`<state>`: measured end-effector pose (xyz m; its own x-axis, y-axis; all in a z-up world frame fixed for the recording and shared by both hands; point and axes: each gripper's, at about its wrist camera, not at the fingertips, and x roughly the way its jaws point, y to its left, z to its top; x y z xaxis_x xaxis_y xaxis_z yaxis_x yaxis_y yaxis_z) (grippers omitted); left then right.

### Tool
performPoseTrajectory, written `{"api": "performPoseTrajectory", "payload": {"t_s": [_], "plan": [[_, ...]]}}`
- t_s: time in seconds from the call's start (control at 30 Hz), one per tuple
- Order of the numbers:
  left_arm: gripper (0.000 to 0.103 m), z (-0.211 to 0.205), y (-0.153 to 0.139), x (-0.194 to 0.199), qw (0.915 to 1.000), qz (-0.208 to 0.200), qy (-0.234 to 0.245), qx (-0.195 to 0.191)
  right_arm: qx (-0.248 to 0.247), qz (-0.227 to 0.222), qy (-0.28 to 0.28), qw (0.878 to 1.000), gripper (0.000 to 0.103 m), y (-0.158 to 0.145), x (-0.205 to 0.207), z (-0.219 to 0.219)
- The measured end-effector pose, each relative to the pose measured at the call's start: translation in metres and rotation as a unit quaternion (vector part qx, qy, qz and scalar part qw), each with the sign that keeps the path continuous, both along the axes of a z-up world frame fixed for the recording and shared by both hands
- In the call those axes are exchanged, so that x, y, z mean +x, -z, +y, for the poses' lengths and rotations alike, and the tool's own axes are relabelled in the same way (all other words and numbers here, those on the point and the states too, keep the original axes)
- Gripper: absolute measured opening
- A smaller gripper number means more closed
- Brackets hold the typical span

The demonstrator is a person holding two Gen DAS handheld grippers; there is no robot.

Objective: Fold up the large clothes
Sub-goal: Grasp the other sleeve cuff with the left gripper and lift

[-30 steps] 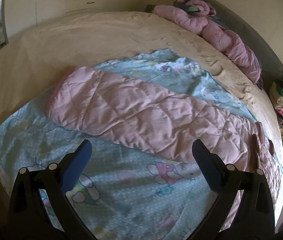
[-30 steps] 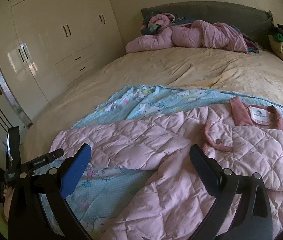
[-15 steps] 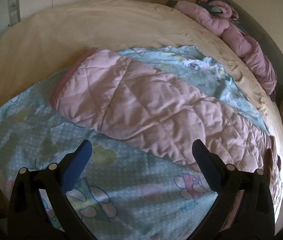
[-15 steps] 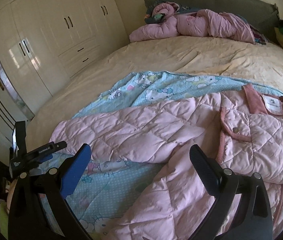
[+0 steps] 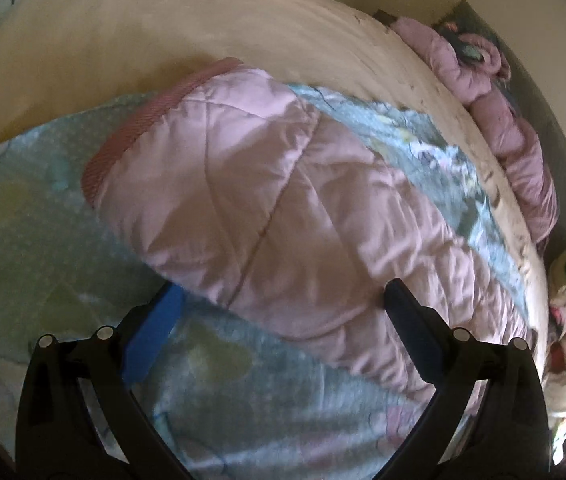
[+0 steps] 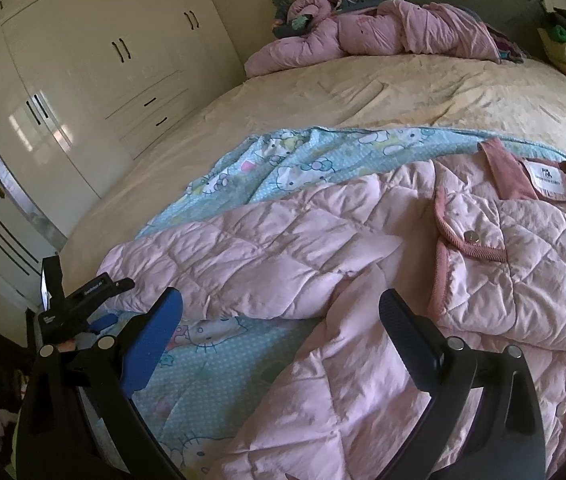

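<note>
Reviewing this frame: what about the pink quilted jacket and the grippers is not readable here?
- Jacket hem, right wrist view: cut off by the bottom edge and the right gripper.
- Collar label text: too small.
- Sleeve, left wrist view: motion-blurred; whether the left gripper touches it is unclear.

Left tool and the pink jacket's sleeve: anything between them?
Nothing but a strip of cartoon-print sheet before the sleeve; the open left tool almost reaches it, in the left wrist view.
</note>
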<state>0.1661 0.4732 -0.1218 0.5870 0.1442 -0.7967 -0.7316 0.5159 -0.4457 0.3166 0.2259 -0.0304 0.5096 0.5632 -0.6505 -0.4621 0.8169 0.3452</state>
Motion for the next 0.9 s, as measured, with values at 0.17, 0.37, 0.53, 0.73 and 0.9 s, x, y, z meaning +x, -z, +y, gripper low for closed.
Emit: {"api": "performPoseTrajectory", "payload": {"t_s": [0.17,0.37,0.53,0.73,0.9], "plan": [[0.094,0.007,0.001,-0.002,0.9994,-0.027,-0.022,0.005,0.005,0.003,0.005,1.0,0.098,0.001,0.001,-0.007],[0.052,0.01,-0.007,-0.009,0.9978,-0.048,-0.037,0.027,0.014,0.006,0.019,1.0,0.098,-0.001,0.001,-0.021],[0.02,0.011,-0.024,-0.017,0.9959,-0.071,-0.03,0.047,0.023,0.008,0.03,0.999,0.098,-0.005,0.001,-0.036],[0.013,-0.003,-0.068,-0.023,0.9882,-0.118,-0.013,0.096,0.031,-0.001,0.043,0.999,0.098,-0.017,-0.004,-0.056],[0.011,-0.019,-0.107,-0.031,0.9787,-0.159,0.005,0.13,0.038,-0.009,0.057,0.998,0.098,-0.026,-0.008,-0.072]]}}
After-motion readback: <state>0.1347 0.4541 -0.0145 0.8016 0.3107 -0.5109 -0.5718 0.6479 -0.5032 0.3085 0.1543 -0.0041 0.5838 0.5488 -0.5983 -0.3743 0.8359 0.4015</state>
